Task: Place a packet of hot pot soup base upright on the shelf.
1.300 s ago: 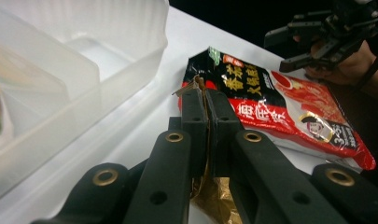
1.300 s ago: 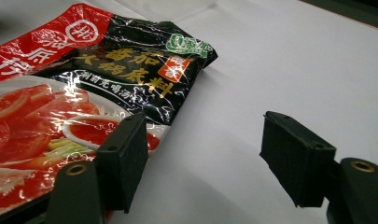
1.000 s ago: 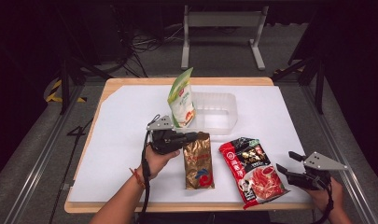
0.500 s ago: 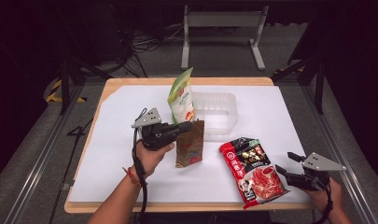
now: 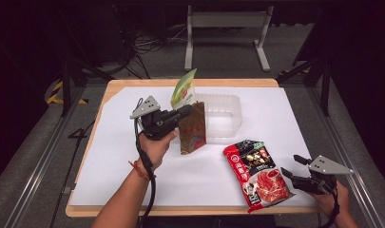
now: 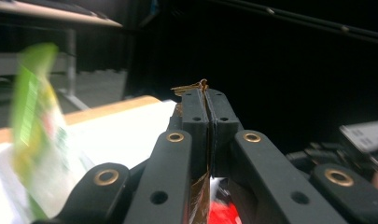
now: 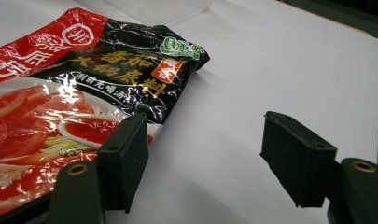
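My left gripper (image 5: 186,112) is shut on the top edge of a brown pouch (image 5: 192,129), which hangs upright above the white table cover, beside a clear plastic tub (image 5: 222,117). In the left gripper view the jaws are pressed together (image 6: 206,100) on the pouch's gold edge (image 6: 189,87). A green pouch (image 5: 184,90) stands at the tub's left end and appears blurred as the green pouch (image 6: 32,121) in that view. A red and black sauce packet (image 5: 256,172) lies flat at the front right. My right gripper (image 5: 292,166) rests open just right of it, its left jaw beside the packet (image 7: 74,93).
The white cover (image 5: 256,104) spans a wooden table (image 5: 133,81). Metal frame rails (image 5: 47,156) run along both sides, and a stand (image 5: 226,33) with cables sits beyond the far edge. Bare cover lies left of my left hand and behind the right gripper.
My left gripper has lifted the brown pouch off the table, turned it upright and carried it back toward the tub. The right gripper and the red packet have stayed put.
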Demonstrator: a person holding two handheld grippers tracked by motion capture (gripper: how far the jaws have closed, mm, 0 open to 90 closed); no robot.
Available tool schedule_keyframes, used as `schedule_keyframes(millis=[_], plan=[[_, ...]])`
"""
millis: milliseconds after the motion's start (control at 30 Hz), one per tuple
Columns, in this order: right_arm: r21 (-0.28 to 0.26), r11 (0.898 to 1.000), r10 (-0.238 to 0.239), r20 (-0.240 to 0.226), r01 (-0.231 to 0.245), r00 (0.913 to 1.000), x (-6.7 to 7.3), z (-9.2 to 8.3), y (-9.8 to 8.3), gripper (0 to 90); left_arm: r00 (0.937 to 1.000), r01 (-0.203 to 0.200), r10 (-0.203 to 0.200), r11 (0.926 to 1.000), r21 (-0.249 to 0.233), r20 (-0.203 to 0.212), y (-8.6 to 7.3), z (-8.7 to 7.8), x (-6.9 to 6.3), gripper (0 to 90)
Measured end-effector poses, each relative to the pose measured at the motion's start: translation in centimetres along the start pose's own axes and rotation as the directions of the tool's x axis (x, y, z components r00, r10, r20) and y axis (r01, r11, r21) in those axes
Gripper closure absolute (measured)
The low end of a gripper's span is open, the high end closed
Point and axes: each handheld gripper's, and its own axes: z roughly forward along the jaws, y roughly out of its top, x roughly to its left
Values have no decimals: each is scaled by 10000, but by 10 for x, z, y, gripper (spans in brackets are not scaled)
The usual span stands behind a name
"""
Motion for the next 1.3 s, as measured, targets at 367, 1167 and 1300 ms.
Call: schedule_keyframes(millis=[367, 1167, 1300], plan=[[-68, 10000, 39, 62, -39, 10000, -2, -2, -1, 326, 9942, -65, 62, 10000, -31, -1072, 18, 33, 10, 881], [-271, 9996, 66, 70, -64, 10000, -4, -7, -1, 326, 9245, -602, 642, 9979, 224, -3757, 33, 111, 32, 880], [-224, 9997, 135, 39, -134, 9999, -5, -6, -2, 326, 9061, -502, 544, 9985, 211, -4196, 35, 118, 37, 880]])
